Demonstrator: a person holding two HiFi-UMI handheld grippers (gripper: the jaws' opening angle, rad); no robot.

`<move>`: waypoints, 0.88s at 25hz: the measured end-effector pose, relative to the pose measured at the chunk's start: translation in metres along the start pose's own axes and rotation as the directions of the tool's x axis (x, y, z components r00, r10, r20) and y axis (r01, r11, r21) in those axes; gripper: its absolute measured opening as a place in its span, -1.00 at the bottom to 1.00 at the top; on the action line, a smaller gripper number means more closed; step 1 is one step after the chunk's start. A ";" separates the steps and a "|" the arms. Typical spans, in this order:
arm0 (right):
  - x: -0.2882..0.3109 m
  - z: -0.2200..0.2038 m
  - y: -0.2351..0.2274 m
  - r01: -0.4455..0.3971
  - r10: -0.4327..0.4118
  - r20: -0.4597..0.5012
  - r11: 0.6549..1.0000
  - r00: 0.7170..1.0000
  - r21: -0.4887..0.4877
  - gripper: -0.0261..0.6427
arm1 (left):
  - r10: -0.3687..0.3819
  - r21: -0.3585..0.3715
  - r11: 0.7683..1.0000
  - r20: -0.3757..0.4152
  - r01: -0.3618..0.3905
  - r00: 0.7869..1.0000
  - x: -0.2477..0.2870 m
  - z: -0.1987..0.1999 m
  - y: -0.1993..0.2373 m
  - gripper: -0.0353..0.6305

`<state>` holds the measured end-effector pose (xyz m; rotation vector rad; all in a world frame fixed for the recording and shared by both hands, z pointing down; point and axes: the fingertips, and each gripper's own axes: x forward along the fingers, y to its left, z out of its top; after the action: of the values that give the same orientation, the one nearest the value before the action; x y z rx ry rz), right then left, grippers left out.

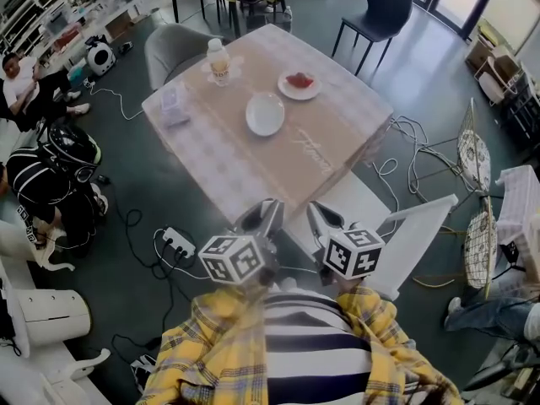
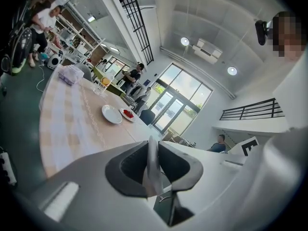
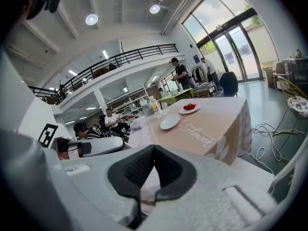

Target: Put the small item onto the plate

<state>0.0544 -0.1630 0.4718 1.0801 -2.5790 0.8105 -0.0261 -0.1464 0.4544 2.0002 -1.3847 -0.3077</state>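
On the cloth-covered table (image 1: pixel 325 154) an empty white plate (image 1: pixel 265 113) lies near the middle. Just beyond it a second plate (image 1: pixel 299 83) holds small red items (image 1: pixel 299 79). Both gripper views show the empty plate (image 2: pixel 111 114) (image 3: pixel 169 121) and the red items (image 2: pixel 128 113) (image 3: pixel 189 107) far ahead. My left gripper (image 1: pixel 268 213) (image 2: pixel 152 143) and my right gripper (image 1: pixel 319 218) (image 3: pixel 154 150) hang side by side off the table's near corner, well short of the plates. Each has its jaws together with nothing between them.
A bottle (image 1: pixel 218 61) and a clear tissue pack (image 1: pixel 173 101) stand on the table's far left part. A grey chair (image 1: pixel 173 49) and a black chair (image 1: pixel 380 15) sit behind the table. A power strip (image 1: pixel 180 243) and cables lie on the floor; people sit at the left.
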 end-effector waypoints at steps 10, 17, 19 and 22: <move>0.041 0.021 0.001 -0.006 0.006 -0.013 1.000 1.000 -0.010 -0.93 | 0.009 0.012 1.000 -0.002 -0.009 1.000 0.025 0.035 0.029 -0.71; 0.074 0.038 -0.003 0.000 -0.001 -0.025 1.000 1.000 -0.025 -0.93 | 0.002 0.019 1.000 -0.013 -0.002 1.000 0.053 0.058 0.046 -0.71; 0.083 0.043 -0.005 0.003 -0.003 -0.026 1.000 1.000 -0.025 -0.93 | -0.001 0.023 1.000 -0.019 0.001 1.000 0.062 0.064 0.051 -0.71; 0.097 0.051 -0.009 0.008 -0.008 -0.026 1.000 1.000 -0.024 -0.93 | -0.002 0.026 1.000 -0.027 0.003 1.000 0.075 0.072 0.059 -0.71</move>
<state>-0.0076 -0.2542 0.4730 1.0652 -2.5545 0.7846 -0.0781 -0.2539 0.4523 2.0197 -1.3765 -0.2647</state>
